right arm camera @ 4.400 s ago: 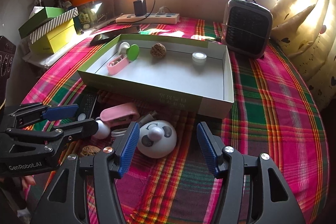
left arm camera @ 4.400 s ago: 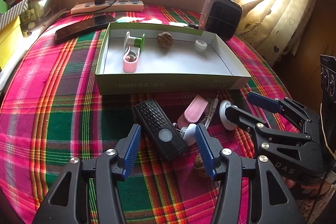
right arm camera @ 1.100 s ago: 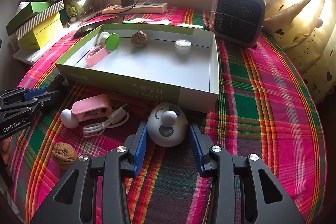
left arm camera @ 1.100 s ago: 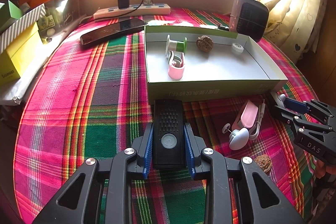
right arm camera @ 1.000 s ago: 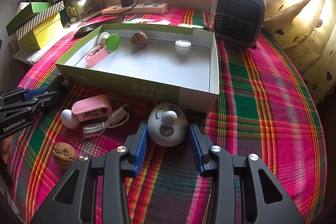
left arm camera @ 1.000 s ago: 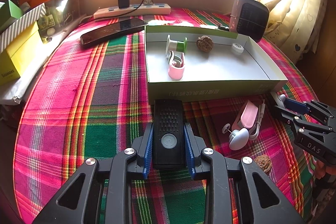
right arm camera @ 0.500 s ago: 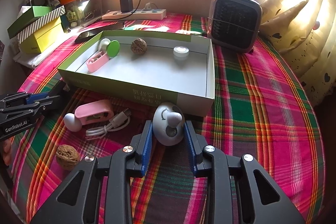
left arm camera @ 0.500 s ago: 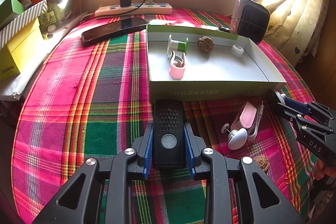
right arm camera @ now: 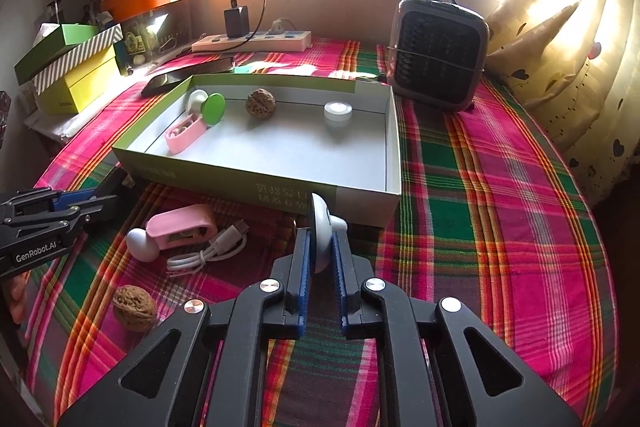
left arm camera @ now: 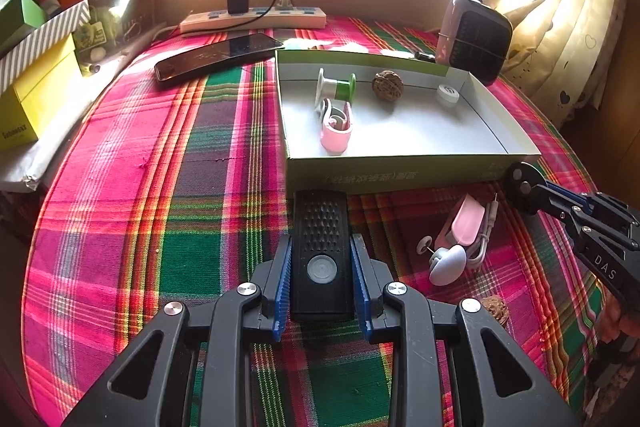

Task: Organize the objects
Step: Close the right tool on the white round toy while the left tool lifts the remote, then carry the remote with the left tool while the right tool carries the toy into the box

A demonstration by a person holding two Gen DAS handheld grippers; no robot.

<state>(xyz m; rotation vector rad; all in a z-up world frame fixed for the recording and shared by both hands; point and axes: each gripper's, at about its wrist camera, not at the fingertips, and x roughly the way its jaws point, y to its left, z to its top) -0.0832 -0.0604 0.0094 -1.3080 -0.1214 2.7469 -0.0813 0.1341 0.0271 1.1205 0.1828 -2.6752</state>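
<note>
Sunlit window ledge behind, pale curtain (right arm camera: 560, 39) at the right, plaid tablecloth (right arm camera: 492, 187) in pink, green and red across the whole table. Near the middle, a shallow green-sided box (right arm camera: 276, 187) with a white floor; inside it a green-and-white spool (left arm camera: 335, 87), a pink clip (left arm camera: 336, 125), a walnut (left arm camera: 387, 85) and a small white round cap (left arm camera: 447, 94). Beyond the box, a dark phone (left arm camera: 218, 57), a power strip (left arm camera: 256, 19) with a black charger plugged in, and a small heater (right arm camera: 438, 55) at the far right corner.

Left gripper (left arm camera: 322, 281) clamped on a black remote (left arm camera: 320, 251), blue pads pressed against both long sides, far end of the remote just short of the box's near wall. Right gripper (right arm camera: 320, 257) closed tight on a white round gadget (right arm camera: 320, 231), turned edge-on and upright between the pads, just before the box's near right corner.

Loose on the cloth between the grippers: a pink case (right arm camera: 182, 227) touching a white egg-shaped piece (right arm camera: 140, 245), a coiled white cable (right arm camera: 208, 253) beside them, a second walnut (right arm camera: 134, 307) nearer the camera.
</note>
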